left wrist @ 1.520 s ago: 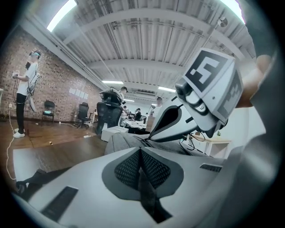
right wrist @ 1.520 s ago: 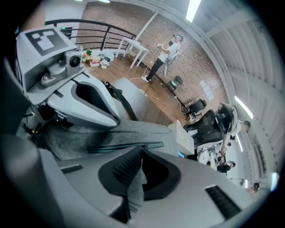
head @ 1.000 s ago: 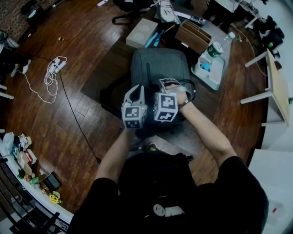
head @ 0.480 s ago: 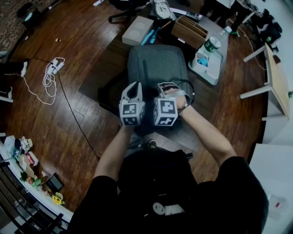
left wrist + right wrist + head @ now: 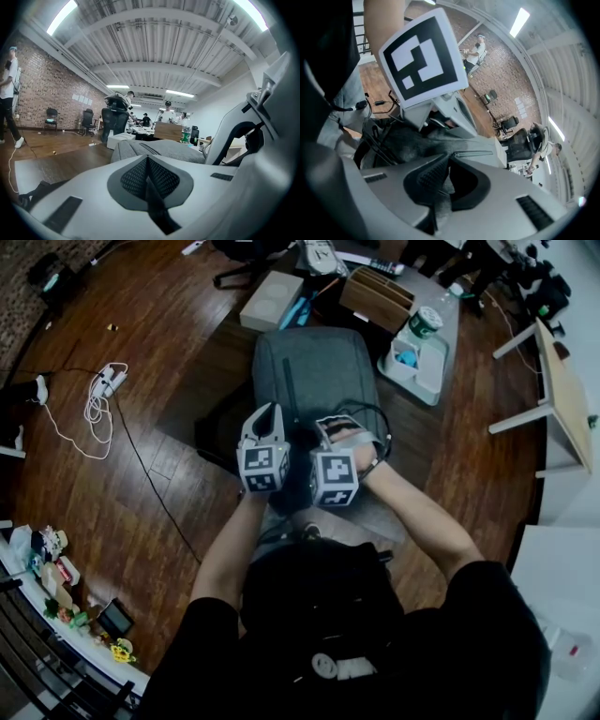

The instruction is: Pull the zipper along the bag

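Note:
The grey backpack [image 5: 314, 371] lies flat on a dark rug, its near end between my two grippers. My right gripper [image 5: 326, 432] angles down onto that end. In the right gripper view its pads [image 5: 426, 176] are shut on the zipper pull, a small grey bit pinched between them, and the zipper track [image 5: 474, 152] runs off beyond the jaws. My left gripper [image 5: 269, 412] sits level just left of it. Seen from the left gripper view, its jaws [image 5: 147, 180] are shut. Whether they pinch any fabric I cannot make out. The bag's top [image 5: 164, 149] rises behind them.
Past the bag stand a white box [image 5: 272, 298], a wooden box [image 5: 375, 298] and a white tray [image 5: 433, 371] with a green-lidded cup [image 5: 424, 322]. A power strip with coiled white cable [image 5: 98, 395] lies on the wood floor at left. A white table [image 5: 562, 399] stands at right.
My right gripper has slid a little toward me along the bag's near end, still shut. The left gripper has kept its place against the bag. The head view has shifted slightly.

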`<move>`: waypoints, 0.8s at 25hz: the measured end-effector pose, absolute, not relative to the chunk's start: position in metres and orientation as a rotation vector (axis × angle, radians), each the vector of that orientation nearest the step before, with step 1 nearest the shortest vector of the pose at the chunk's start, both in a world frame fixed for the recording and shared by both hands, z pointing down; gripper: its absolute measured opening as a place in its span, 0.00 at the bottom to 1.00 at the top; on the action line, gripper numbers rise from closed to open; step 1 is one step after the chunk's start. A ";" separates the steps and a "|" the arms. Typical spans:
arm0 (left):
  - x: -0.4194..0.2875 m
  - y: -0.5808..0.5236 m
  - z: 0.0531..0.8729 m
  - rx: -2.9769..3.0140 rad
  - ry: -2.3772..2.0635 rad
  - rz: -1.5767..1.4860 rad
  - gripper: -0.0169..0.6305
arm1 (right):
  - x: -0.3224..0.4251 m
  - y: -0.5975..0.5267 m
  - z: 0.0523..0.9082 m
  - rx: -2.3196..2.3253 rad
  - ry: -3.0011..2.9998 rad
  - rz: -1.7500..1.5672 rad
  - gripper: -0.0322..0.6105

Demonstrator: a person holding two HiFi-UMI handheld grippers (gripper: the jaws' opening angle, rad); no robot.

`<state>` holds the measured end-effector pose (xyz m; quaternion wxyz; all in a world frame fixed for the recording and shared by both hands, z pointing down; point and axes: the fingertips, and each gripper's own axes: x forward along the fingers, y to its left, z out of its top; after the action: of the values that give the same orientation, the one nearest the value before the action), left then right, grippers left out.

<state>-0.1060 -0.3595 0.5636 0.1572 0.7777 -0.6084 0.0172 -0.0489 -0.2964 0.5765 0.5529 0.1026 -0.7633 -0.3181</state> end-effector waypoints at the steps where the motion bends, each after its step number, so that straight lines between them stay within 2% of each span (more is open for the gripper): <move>1: -0.106 -0.360 0.564 2.229 -1.741 0.053 0.01 | -0.047 -0.296 0.579 0.234 -1.798 -0.751 0.08; 20: -0.105 -0.348 0.565 2.249 -1.766 0.147 0.01 | -0.047 -0.296 0.578 0.348 -1.875 -0.732 0.09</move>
<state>-0.1047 -0.3481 0.5650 0.1387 0.7779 -0.6108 0.0507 -0.0471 -0.2962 0.5781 0.5223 0.1453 -0.7828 -0.3054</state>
